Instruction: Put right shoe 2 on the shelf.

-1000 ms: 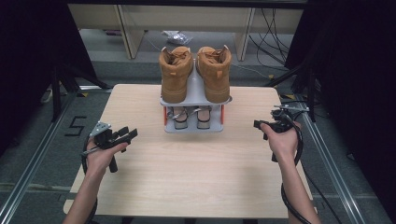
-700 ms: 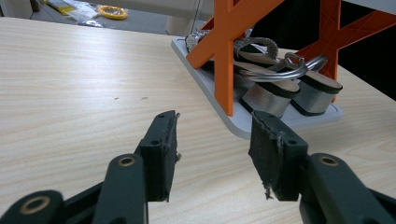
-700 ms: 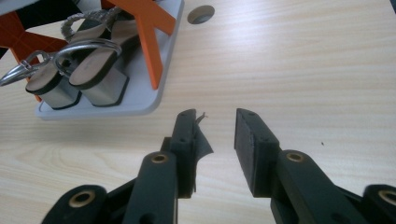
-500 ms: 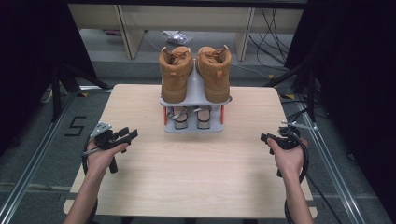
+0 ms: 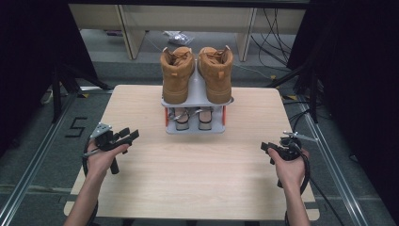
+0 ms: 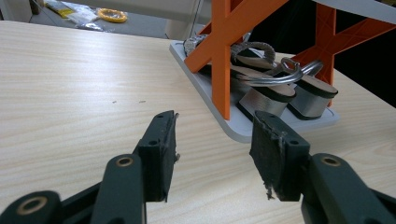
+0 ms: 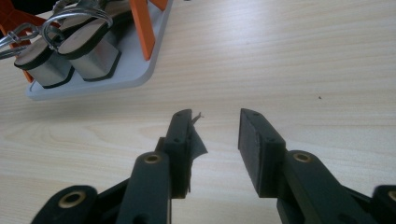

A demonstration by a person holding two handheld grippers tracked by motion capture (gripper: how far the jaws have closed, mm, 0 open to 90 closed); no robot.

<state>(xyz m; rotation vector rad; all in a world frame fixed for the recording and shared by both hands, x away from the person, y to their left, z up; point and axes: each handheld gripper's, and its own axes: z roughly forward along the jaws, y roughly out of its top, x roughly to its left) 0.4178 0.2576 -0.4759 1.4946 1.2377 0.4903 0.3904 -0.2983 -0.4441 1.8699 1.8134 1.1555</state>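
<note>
High view: pale wooden table [image 5: 197, 165].

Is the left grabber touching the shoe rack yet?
Apart. In the left gripper view, bare table shows between the open left gripper and the shoe rack; the high view also shows a gap.

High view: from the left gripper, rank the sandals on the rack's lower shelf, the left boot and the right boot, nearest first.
From the left gripper:
1. Sandals, on the rack's lower shelf, ahead and to its right.
2. Left boot, on the top shelf, above the sandals and farther back.
3. Right boot, beside it on the far side of the top shelf.
</note>
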